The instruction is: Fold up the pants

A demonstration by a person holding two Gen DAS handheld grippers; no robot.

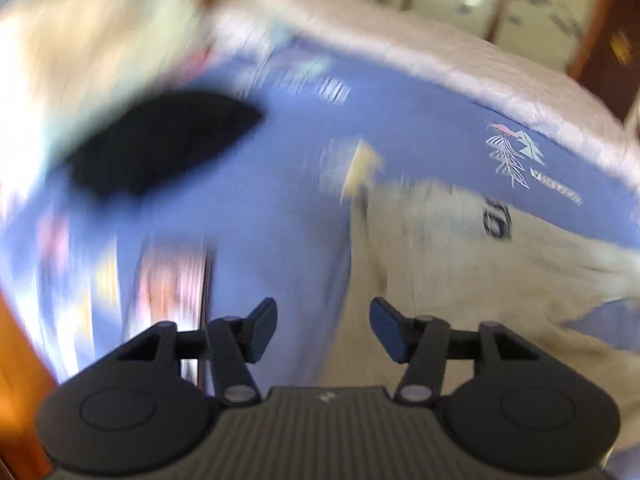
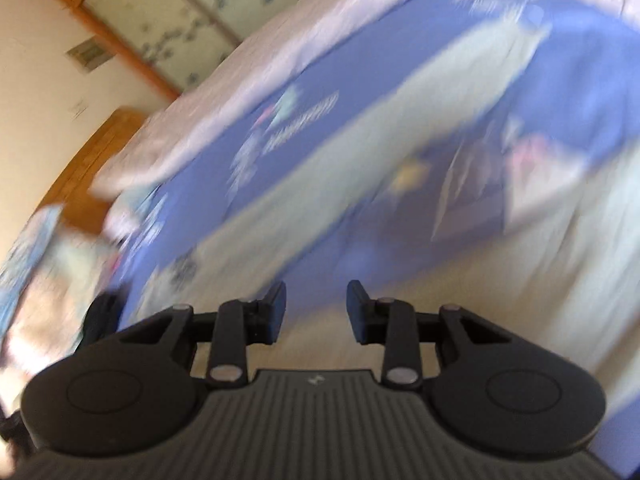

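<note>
Light grey pants (image 1: pixel 480 264) lie spread on a blue printed bedsheet (image 1: pixel 280 184). In the left wrist view they fill the right side, with a dark logo (image 1: pixel 497 220) near the top. My left gripper (image 1: pixel 323 330) is open and empty, above the pants' left edge. In the right wrist view the pants (image 2: pixel 400 128) stretch in a long pale band across the sheet (image 2: pixel 360 60), one leg running far up right. My right gripper (image 2: pixel 316 312) is open and empty just above the pale cloth. Both views are blurred by motion.
A black cloth (image 1: pixel 160 148) lies on the sheet at the left. A pale quilt (image 1: pixel 440 56) runs along the far edge of the bed. A wooden headboard (image 2: pixel 92 160) and a cabinet with patterned glass doors (image 2: pixel 180 20) stand beyond.
</note>
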